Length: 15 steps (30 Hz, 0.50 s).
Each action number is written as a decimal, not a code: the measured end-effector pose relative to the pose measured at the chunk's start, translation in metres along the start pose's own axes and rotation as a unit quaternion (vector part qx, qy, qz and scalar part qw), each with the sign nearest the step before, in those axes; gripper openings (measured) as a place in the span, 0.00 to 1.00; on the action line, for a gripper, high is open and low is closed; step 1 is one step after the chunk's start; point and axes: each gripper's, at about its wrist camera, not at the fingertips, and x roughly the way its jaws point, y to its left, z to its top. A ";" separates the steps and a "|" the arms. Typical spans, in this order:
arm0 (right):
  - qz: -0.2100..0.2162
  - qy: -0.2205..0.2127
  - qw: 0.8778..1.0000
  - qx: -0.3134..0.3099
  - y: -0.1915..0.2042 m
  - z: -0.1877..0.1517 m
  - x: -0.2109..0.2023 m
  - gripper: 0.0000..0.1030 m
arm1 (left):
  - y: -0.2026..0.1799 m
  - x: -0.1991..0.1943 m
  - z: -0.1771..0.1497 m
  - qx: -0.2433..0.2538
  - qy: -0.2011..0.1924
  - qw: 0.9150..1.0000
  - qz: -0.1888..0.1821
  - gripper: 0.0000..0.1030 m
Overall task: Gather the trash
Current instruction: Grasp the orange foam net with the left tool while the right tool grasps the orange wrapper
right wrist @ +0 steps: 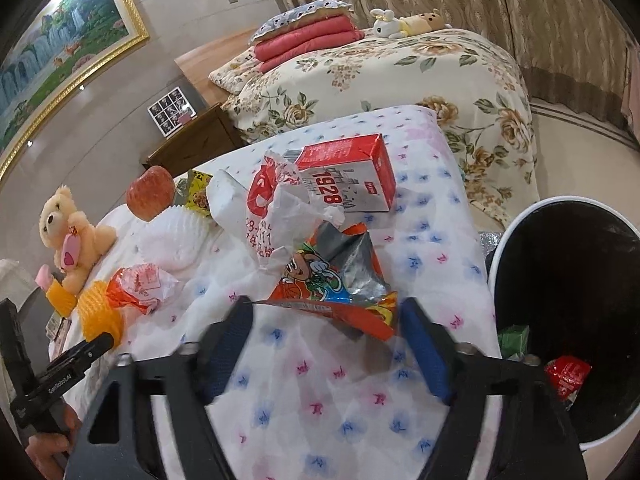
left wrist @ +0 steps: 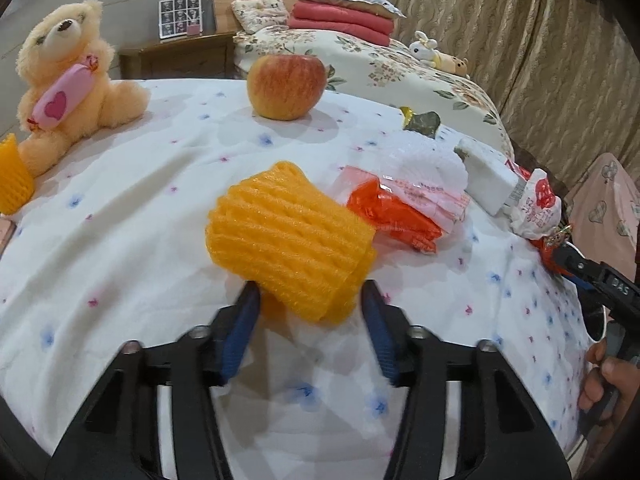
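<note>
Orange foam net (left wrist: 290,240) hiding left tool (left wrist: 310,292) fingertips.

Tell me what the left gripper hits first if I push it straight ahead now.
Most likely the orange foam fruit net: it lies just past the open left gripper, between its fingertips. Behind it sits the red-orange plastic wrapper, though depth is hard to judge.

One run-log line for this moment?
left gripper: open, straddling orange foam net | right gripper: open at snack wrapper | trash bin: holds some trash
</note>
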 end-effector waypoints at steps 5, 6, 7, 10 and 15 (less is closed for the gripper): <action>-0.001 -0.012 1.000 -0.011 0.003 -0.003 -0.005 0.46 | -0.006 -0.001 -0.005 0.012 -0.002 1.000 -0.009 0.17; 0.002 -0.011 1.000 -0.013 0.004 -0.004 -0.007 0.43 | -0.008 -0.002 -0.006 0.013 -0.003 1.000 -0.011 0.16; 0.005 -0.011 1.000 -0.012 0.004 -0.005 -0.008 0.40 | -0.009 -0.003 -0.006 0.014 -0.003 1.000 -0.013 0.16; 0.011 -0.010 1.000 -0.010 0.003 -0.009 -0.012 0.35 | -0.014 -0.009 -0.011 0.015 -0.006 1.000 -0.022 0.15; 0.021 -0.010 1.000 -0.004 0.003 -0.018 -0.023 0.33 | -0.031 -0.021 -0.021 0.026 -0.007 0.999 -0.047 0.15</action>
